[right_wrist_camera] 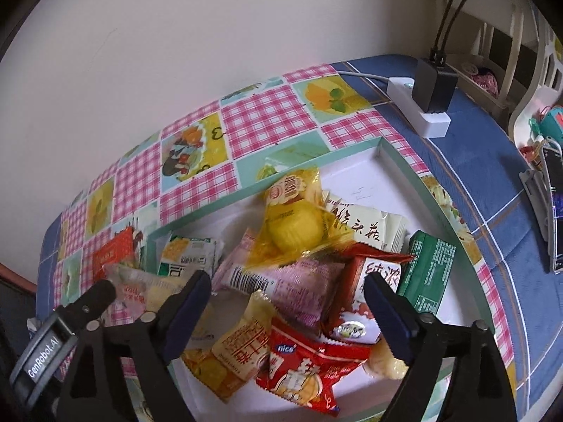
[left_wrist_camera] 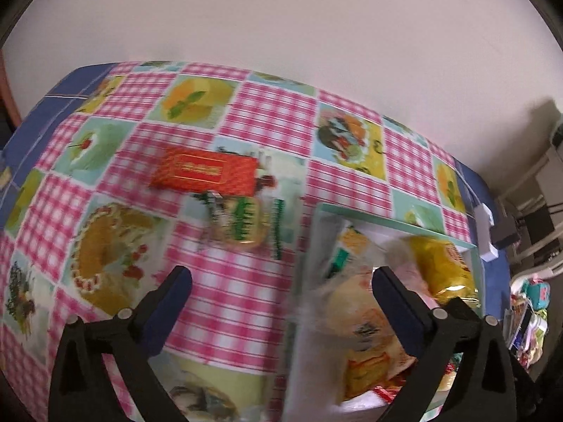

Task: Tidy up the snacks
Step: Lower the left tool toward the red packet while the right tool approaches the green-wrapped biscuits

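Observation:
My left gripper [left_wrist_camera: 285,292] is open above the checked tablecloth, straddling the left wall of a mint-rimmed white box [left_wrist_camera: 394,223], with nothing between its fingers. Beyond it on the cloth lie a red packet [left_wrist_camera: 204,172] and a clear packet with green print [left_wrist_camera: 242,221]. My right gripper [right_wrist_camera: 286,285] hangs open over the box [right_wrist_camera: 404,161], which holds several snack packets. Among them are a yellow one [right_wrist_camera: 299,225], a pink one [right_wrist_camera: 299,281] under the fingertips, a red one [right_wrist_camera: 302,369] and a green one [right_wrist_camera: 427,270]. Neither gripper touches a packet.
A white power strip [right_wrist_camera: 418,105] with a black adapter sits on the blue cloth behind the box, also seen as the power strip [left_wrist_camera: 487,232] at the table's right end. A wall runs along the table's far edge. Clutter and a dark device [right_wrist_camera: 556,211] lie at the right.

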Demonstrator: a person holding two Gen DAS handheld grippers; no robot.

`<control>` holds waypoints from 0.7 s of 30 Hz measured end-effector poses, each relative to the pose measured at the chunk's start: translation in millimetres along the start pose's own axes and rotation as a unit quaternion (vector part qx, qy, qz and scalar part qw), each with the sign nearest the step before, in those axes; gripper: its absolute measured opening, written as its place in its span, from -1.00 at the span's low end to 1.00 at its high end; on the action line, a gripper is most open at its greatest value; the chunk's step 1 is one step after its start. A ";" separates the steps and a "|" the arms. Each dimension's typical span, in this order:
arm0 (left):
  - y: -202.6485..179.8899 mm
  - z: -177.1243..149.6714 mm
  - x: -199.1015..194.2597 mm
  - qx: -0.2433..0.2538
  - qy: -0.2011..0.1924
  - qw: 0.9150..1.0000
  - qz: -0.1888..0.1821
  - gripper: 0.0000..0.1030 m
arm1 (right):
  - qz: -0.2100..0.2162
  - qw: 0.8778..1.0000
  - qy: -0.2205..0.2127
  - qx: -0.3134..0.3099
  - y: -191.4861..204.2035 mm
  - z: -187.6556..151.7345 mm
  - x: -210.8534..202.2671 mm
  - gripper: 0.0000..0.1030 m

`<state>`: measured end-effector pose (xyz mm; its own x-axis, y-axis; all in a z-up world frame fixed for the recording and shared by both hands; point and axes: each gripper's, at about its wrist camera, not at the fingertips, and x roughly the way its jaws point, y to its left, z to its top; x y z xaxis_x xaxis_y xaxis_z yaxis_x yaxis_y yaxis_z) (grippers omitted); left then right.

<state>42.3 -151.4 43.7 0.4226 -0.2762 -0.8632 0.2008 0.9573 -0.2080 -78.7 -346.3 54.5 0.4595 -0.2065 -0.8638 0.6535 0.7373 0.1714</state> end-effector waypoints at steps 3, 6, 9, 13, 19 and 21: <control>14.0 0.4 -4.4 -0.008 -0.003 1.000 0.015 0.99 | -0.003 1.000 -0.005 -0.008 4.5 -4.9 -4.7 1.00; 24.5 0.4 -10.0 -0.010 -0.010 0.999 0.030 0.99 | -0.004 1.000 -0.008 -0.016 9.5 -10.5 -10.4 1.00; 33.6 0.0 -16.3 -0.006 -0.019 0.999 0.042 0.99 | -0.004 1.000 -0.010 -0.024 16.2 -16.2 -15.6 1.00; 43.2 -0.7 -24.6 -0.005 -0.025 0.999 0.045 0.99 | -0.003 0.999 -0.008 -0.036 27.3 -24.8 -22.1 1.00; 58.5 -3.5 -37.7 -0.007 -0.023 0.999 0.044 0.99 | 0.006 0.998 -0.004 -0.059 50.4 -35.9 -30.1 1.00; 64.8 -4.0 -39.8 -0.007 -0.014 0.998 0.054 0.99 | 0.005 0.998 -0.004 -0.066 57.4 -37.2 -32.3 1.00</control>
<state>35.0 -78.1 62.8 0.4654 -0.1733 -0.8679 0.1412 0.9826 -0.1205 -78.4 -273.3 74.5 0.4716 -0.2032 -0.8581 0.5636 0.8179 0.1161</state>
